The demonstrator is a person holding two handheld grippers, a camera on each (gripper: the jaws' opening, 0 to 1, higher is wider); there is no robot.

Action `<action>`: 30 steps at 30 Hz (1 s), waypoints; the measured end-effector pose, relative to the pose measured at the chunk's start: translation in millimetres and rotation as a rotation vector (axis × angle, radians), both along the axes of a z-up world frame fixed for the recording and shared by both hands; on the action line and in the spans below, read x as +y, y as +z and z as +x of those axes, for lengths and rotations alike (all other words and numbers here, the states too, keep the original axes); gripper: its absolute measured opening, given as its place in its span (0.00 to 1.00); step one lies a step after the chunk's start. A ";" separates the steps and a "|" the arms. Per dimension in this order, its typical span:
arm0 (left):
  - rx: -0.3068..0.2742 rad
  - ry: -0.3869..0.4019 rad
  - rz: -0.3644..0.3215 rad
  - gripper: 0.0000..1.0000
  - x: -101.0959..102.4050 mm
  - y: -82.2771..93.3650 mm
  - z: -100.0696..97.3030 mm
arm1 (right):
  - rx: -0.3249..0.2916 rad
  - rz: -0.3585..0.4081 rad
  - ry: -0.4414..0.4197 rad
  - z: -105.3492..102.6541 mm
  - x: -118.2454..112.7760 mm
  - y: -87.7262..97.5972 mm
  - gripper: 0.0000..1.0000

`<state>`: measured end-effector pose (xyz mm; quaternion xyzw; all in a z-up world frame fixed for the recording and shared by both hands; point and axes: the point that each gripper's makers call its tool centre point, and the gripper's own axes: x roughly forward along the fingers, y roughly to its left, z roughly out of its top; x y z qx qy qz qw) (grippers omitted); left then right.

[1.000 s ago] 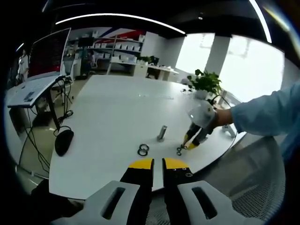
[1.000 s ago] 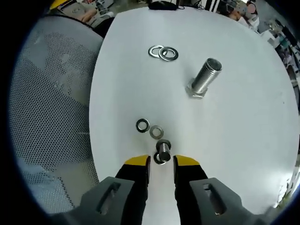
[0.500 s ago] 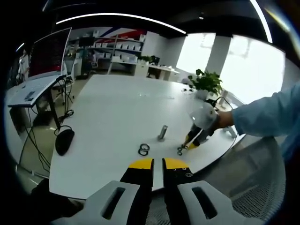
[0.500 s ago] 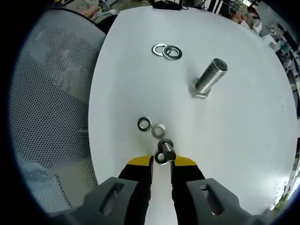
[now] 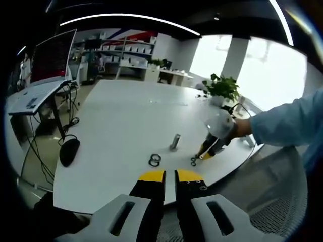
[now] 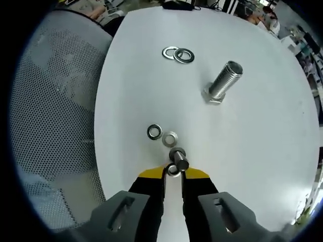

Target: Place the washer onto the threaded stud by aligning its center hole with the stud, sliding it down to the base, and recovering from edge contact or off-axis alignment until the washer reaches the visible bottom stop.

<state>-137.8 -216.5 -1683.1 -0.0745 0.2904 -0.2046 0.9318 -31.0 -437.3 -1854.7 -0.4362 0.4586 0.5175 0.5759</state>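
In the right gripper view a large threaded stud (image 6: 222, 80) stands on its hex head on the white table (image 6: 262, 151), leaning in the picture. Two large washers (image 6: 178, 54) lie overlapping beyond it. Two small washers (image 6: 154, 132) (image 6: 170, 138) lie just ahead of my right gripper (image 6: 173, 173), whose yellow-tipped jaws have closed on the base of a small bolt (image 6: 178, 159). In the left gripper view my left gripper (image 5: 169, 176) hovers off the table's near edge, shut on nothing. The stud (image 5: 175, 141), the large washers (image 5: 154, 161) and the right gripper (image 5: 204, 156) show ahead.
A mesh chair (image 6: 55, 101) sits beside the table edge. A sleeve (image 5: 282, 123) reaches in from the right. A black mouse (image 5: 68, 152), a potted plant (image 5: 221, 88) and a screen (image 5: 50, 56) on a side desk stand farther off.
My right gripper's jaws have narrowed around the small bolt's base and moved slightly forward. The left gripper has stayed still.
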 end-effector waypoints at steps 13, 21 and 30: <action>0.009 -0.005 0.004 0.05 -0.7 -1.3 -0.3 | 0.018 0.026 -0.012 -0.5 -5.5 10.6 0.13; 0.010 -0.006 0.005 0.05 -0.8 -1.4 -0.7 | -0.001 0.027 0.012 2.6 -7.0 30.0 0.13; 0.011 -0.010 0.000 0.05 -1.6 -1.1 -1.5 | -0.014 0.038 0.015 3.8 -5.9 48.7 0.13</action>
